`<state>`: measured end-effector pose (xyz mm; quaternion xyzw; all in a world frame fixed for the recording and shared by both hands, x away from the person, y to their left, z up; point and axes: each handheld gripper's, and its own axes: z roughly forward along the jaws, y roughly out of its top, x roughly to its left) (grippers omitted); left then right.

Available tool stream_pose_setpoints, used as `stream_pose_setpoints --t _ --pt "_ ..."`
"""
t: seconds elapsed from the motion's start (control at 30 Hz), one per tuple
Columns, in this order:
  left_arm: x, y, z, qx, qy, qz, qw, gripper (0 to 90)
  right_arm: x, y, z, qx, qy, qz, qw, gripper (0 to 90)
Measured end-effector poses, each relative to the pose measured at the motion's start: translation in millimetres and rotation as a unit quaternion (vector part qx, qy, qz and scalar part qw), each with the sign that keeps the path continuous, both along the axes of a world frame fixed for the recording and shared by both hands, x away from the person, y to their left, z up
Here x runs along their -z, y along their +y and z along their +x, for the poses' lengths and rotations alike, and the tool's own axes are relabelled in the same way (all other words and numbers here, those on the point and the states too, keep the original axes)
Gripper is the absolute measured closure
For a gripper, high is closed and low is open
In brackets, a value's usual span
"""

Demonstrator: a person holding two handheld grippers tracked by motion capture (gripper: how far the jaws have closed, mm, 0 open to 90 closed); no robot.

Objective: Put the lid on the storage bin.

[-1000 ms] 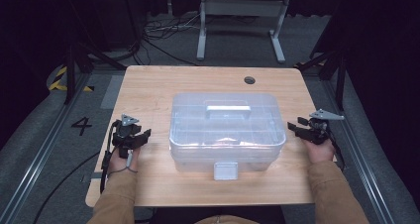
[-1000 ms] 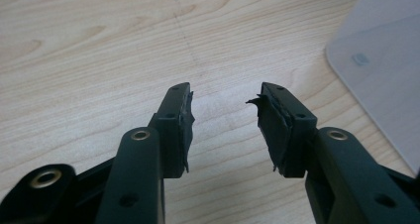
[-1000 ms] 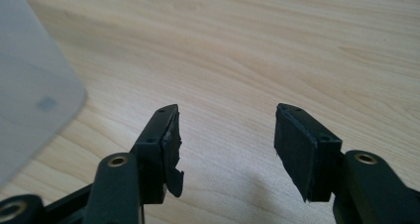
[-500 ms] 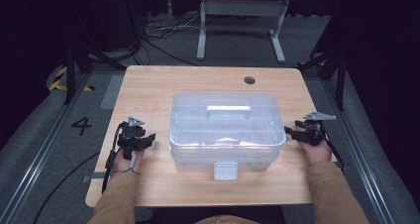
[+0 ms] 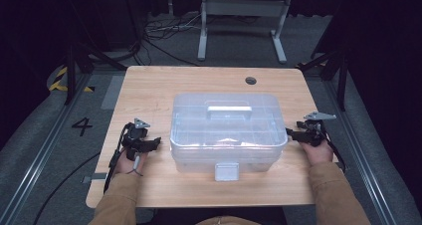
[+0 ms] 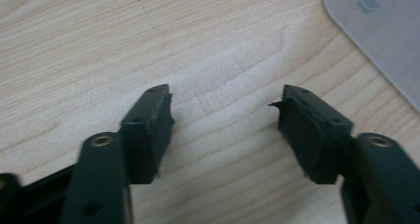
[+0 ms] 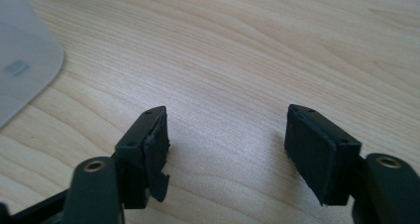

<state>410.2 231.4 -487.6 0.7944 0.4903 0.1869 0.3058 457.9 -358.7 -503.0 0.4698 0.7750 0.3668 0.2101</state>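
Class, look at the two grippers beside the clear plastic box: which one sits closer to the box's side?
The right gripper: its jaws nearly reach the clear plastic box, while the left gripper leaves a strip of bare table between.

A clear plastic storage box [image 5: 229, 133] sits shut at the centre of the frame in the high view, upright and square to the lower edge. Its lid carries a flat handle [image 5: 229, 109] lying along the top, and a pale latch [image 5: 226, 171] hangs closed at its near side.
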Motion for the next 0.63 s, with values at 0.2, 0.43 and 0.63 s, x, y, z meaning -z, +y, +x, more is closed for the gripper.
stream_pose_setpoints --t 0.2,0.43,0.63 --pt "4.8 1.5 -1.1 -0.007 -0.017 -0.009 0.9998 24.9 0.4 2.0 2.6 -0.012 0.005 -0.006 0.9999 25.5" --pt "5.0 1.3 -1.2 -0.008 -0.018 -0.009 0.9998 24.7 0.4 2.1 2.7 -0.014 0.006 -0.006 0.9999 24.3" --pt "5.0 1.1 -1.1 -0.008 -0.017 -0.010 0.9998 24.3 0.6 2.4 3.1 -0.016 0.007 -0.007 0.9998 21.0"
